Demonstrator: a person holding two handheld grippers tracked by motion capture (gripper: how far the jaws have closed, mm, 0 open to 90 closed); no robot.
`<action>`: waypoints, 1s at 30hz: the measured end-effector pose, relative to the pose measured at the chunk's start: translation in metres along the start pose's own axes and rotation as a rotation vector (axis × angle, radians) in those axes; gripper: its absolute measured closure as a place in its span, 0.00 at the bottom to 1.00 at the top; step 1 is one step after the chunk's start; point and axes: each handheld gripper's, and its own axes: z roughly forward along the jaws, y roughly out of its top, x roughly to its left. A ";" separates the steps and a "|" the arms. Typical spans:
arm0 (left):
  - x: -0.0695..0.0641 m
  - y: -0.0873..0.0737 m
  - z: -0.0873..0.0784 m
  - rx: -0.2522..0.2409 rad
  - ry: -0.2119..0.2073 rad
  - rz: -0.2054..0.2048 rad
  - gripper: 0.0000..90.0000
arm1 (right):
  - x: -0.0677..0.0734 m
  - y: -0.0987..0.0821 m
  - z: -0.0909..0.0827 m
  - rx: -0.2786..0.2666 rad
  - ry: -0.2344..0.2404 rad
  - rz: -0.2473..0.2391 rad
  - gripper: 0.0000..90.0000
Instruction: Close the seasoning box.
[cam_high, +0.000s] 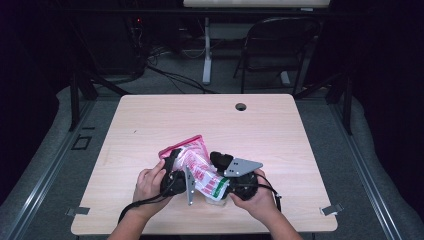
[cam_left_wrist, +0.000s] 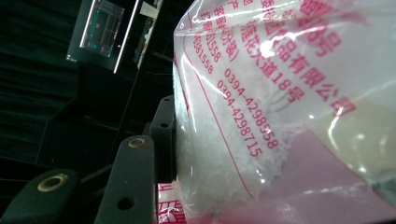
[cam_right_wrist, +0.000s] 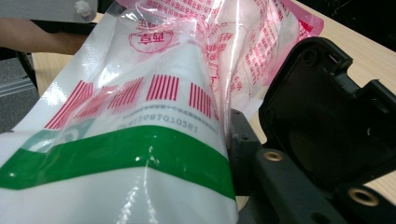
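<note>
- Fingers first: on my left gripper (cam_high: 176, 170) one black finger (cam_left_wrist: 164, 135) presses flat against the side of the clear plastic bag (cam_high: 197, 167), right where the white grains bulge; the opposite finger is hidden behind the bag, so I take this as a pinch on the bag without seeing both sides.
- On my right gripper (cam_high: 225, 172), one black finger (cam_right_wrist: 243, 140) lies against the bag's white end with its green band and red bars. Whether the far finger presses I cannot tell.
- Both hands, left (cam_high: 150, 182) and right (cam_high: 260, 197), carry the bag between them, raised over the near middle of the wooden table (cam_high: 150, 120), its pink-edged end (cam_high: 180, 145) pointing away from me.
- Step in hand, as I judge it: securing a two-ended hold on the bag.
- Next move calls for a firm right-side pinch before any lifting or turning; the film is slick and the grains shift, so a loose grip could let that end slide out.
</note>
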 end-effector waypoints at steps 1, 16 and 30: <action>0.000 0.000 0.000 0.001 -0.001 0.001 0.67 | 0.000 0.000 0.000 0.002 0.003 -0.002 0.96; 0.003 -0.001 -0.010 -0.005 0.025 0.037 0.68 | -0.001 -0.002 0.001 -0.023 0.017 -0.002 1.00; 0.002 0.002 -0.013 -0.011 0.036 0.063 0.70 | -0.009 -0.006 -0.001 -0.029 0.058 0.051 0.99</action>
